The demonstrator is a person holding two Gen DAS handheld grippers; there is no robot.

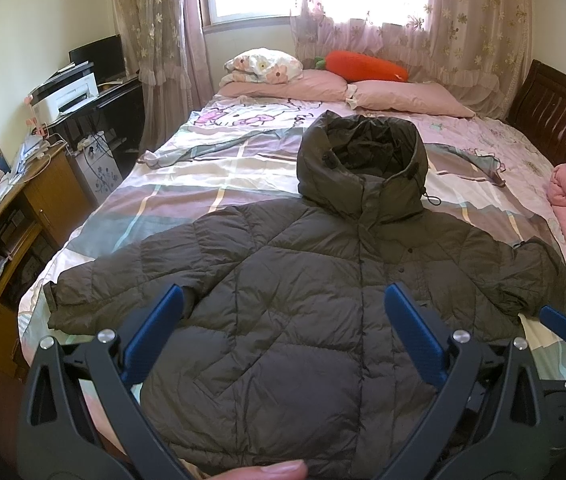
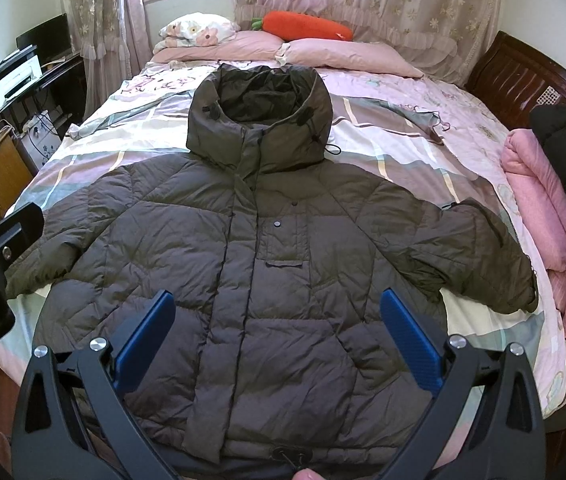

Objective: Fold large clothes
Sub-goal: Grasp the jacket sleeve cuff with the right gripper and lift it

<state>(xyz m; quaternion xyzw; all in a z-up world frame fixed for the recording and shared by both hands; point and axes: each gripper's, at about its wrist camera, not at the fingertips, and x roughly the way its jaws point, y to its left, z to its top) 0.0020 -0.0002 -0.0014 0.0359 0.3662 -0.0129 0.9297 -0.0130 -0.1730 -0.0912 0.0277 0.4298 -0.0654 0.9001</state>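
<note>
on bed (image 2: 423, 128) — jacket (image 2: 267, 264) hem cut off; grippers (image 2: 279, 320) agape

**Jacket spread flat on the bed**

A dark olive-grey quilted puffer jacket (image 2: 267, 272) lies face up on the bed (image 2: 423, 148), front closed, sleeves stretched out to both sides. Its hood (image 2: 259, 120) lies open, pointing toward the pillows, with toggled drawcords at the collar. A flapped chest pocket with snap buttons sits beside the centre placket. The hem, with a cord toggle, lies at the bed's near edge. The fabric is lightly wrinkled.
</note>
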